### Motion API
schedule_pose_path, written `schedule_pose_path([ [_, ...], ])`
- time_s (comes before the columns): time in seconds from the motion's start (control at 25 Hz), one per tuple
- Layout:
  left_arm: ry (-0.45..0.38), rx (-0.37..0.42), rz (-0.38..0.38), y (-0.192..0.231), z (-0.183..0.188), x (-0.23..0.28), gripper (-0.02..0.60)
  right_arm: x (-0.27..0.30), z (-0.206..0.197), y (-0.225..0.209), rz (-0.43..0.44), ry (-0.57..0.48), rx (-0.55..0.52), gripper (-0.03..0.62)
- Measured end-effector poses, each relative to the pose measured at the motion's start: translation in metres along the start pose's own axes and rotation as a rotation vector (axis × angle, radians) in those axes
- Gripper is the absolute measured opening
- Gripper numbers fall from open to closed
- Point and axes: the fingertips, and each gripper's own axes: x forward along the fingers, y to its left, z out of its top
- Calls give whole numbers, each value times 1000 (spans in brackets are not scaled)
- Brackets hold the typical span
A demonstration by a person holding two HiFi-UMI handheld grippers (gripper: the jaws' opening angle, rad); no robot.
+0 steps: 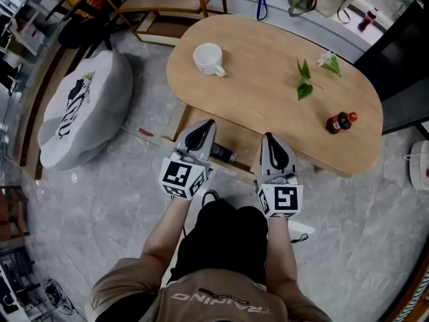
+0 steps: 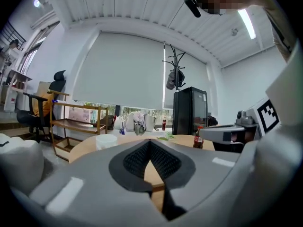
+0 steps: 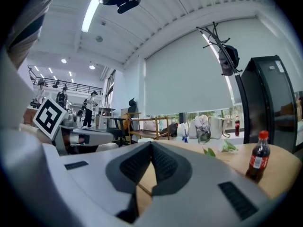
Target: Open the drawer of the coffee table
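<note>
The oval wooden coffee table (image 1: 268,52) lies ahead of me. Its drawer (image 1: 191,123) stands pulled out under the near edge, with a dark object (image 1: 224,155) inside. My left gripper (image 1: 206,123) hovers over the drawer's left part, jaws shut and empty. My right gripper (image 1: 269,138) is level with it at the table's near edge, also shut with nothing between the pads. In the left gripper view the left gripper (image 2: 150,143) points over the tabletop (image 2: 90,148). In the right gripper view the right gripper (image 3: 151,144) does the same, beside a cola bottle (image 3: 257,162).
On the table stand a white cup (image 1: 208,59), green leaves (image 1: 305,84), a flower (image 1: 330,62) and the small cola bottle (image 1: 340,121). A grey floor cushion (image 1: 84,106) lies at left. A wooden shelf (image 1: 167,5) stands behind, a black cabinet (image 1: 402,52) at right.
</note>
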Motion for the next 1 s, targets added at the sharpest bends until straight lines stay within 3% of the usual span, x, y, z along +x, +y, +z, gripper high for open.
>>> schedule_pose_path([
  [0.44, 92, 73, -4, -37, 211, -82, 6, -48, 222, 27, 90, 75, -70, 5],
  [0.68, 114, 48, 15, -57, 333, -131, 6, -85, 336, 52, 119, 118, -79, 5],
  [0.84, 114, 73, 23, -67, 382, -143, 6, -100, 388, 61, 118, 108, -21, 5],
  [1.0, 45, 55, -1, -75, 425, -135, 6, -96, 429, 57, 119, 74, -27, 5],
])
